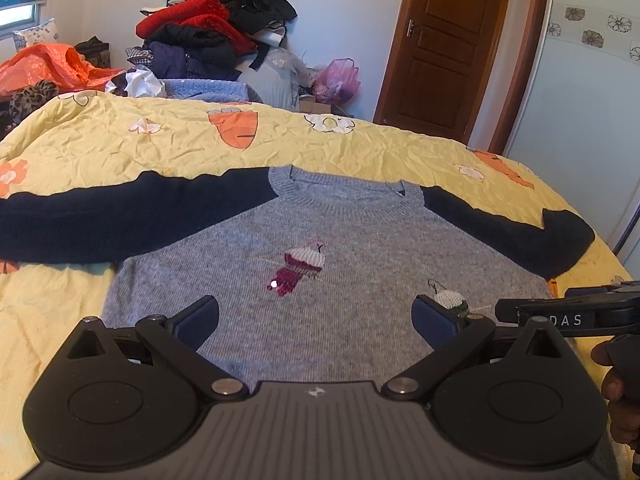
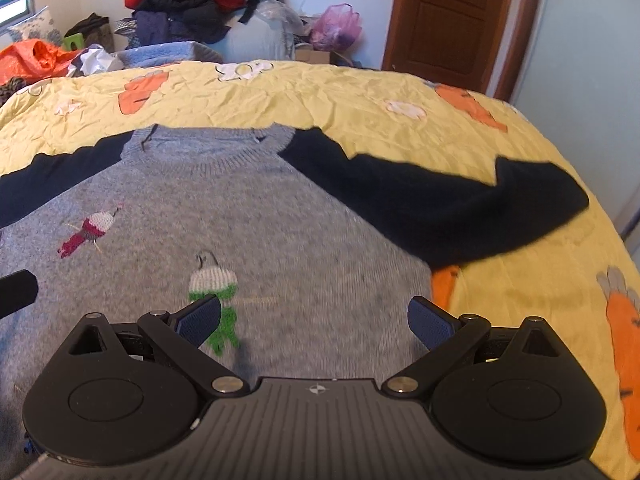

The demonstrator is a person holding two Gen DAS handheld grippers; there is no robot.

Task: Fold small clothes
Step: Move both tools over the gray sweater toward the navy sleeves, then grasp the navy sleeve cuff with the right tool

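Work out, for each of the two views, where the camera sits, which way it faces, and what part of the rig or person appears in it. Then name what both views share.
Left wrist: on the left gripper, above the sweater's lower body, facing its collar; the right gripper and a hand show at the edge.
Right wrist: on the right gripper, further right, facing the right sleeve.
Shared: sweater, yellow bedspread, clothes pile, door.
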